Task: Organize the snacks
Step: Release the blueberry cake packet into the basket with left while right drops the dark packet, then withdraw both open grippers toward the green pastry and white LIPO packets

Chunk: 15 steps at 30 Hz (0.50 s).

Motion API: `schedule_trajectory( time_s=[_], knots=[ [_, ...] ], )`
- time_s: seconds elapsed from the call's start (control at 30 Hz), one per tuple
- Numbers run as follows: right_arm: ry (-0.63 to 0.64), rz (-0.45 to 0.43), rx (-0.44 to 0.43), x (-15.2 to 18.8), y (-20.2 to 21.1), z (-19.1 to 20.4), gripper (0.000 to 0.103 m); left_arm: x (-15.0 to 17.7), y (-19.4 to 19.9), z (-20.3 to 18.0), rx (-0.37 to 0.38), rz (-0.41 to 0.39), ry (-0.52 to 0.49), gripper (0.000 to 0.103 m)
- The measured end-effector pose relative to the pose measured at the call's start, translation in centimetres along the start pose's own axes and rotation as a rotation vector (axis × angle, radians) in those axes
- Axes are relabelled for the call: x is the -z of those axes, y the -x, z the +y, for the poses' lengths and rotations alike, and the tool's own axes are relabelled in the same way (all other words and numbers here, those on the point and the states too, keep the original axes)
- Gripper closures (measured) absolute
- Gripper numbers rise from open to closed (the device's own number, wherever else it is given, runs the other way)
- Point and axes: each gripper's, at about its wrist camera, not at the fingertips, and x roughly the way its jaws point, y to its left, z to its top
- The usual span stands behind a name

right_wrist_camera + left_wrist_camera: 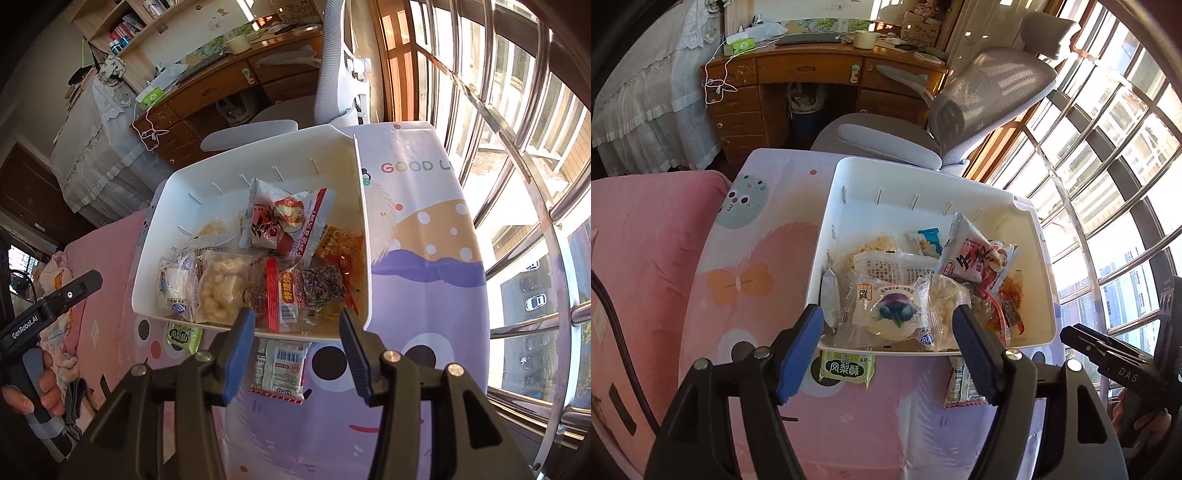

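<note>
Jaws on both my grippers stand wide apart with nothing between them. My right gripper (297,350) hangs over the near edge of the white bin (364,229), and directly below and between its blue fingers lies the white packet (279,369) with the barcode, flat on the cartoon-print cloth (424,280), just outside the bin's near wall. Its long axis runs away from me toward the bin, roughly in line with my fingers, so I judge I would close across its short width. My left gripper (888,354) hovers at the same near wall further left; the green packet (846,369) sits just inside its left finger, partly tucked under the bin's rim.

For the white packet my right hand is clearly nearer; for the green one, my left.

Counting: two packets remain outside the bin on the cloth, one green, one white. Inside the bin I make out roughly nine or ten packets piled and overlapping, among them a blueberry pastry (894,314), a bag of pale puffs (221,284) and a red-and-white noodle snack (271,218); the exact number I cannot tell. One bin, two grippers.
</note>
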Motion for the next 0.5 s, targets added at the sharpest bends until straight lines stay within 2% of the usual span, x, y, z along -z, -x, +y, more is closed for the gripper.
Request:
schedule_trajectory(
  time_s=[0.2,0.37,0.5],
  knots=[
    [-0.003,0.013,0.011,1.9,-0.1,0.4,0.054,2.5,1.2,2.2,-0.01,-0.01,0.035,0.032],
    [-0.008,0.027,0.02,3.7,-0.7,0.9,0.054,4.2,1.2,3.9,-0.041,0.03,0.042,0.032],
    [-0.001,0.026,0.028,4.8,-1.3,1.3,0.054,5.1,1.0,5.1,-0.031,0.052,0.058,0.028]
  ],
)
